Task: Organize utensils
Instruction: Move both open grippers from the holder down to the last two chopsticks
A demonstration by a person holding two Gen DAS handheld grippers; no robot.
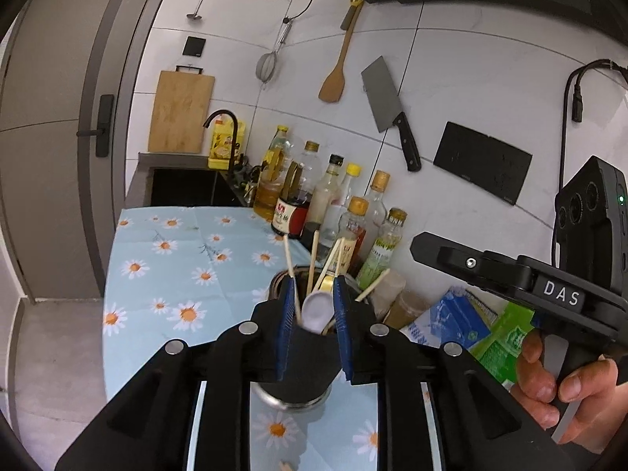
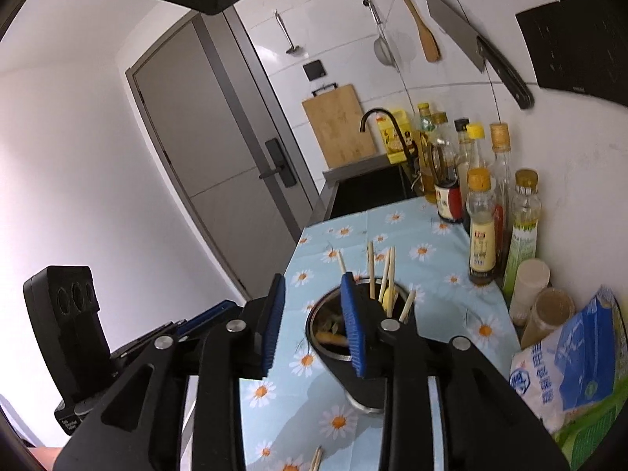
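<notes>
So our utensil holder (image 1: pixel 292 382), the dark metal cup, stands on the daisy tablecloth (image 1: pixel 168 259) with chopsticks (image 1: pixel 313 261) and a pale spoon (image 1: pixel 316 312) sticking out of it. We'd guess most of the sorting is done, though a chopstick end (image 2: pixel 316 458) lies on the cloth at the near edge in the right wrist view, so we probably need to drop down for that next and pinch it cleanly.

Left gripper (image 1: pixel 313 314) sits just above the cup, blue pads a little apart with the spoon showing between them, but we don't see them pressing on it. Right gripper (image 2: pixel 313 327) hangs over the cup's left rim, pads moderately apart and empty. Both point slightly downward. Bottles (image 1: pixel 333 196) line the wall behind, and bags (image 2: pixel 569 361) sit off to the right.
</notes>
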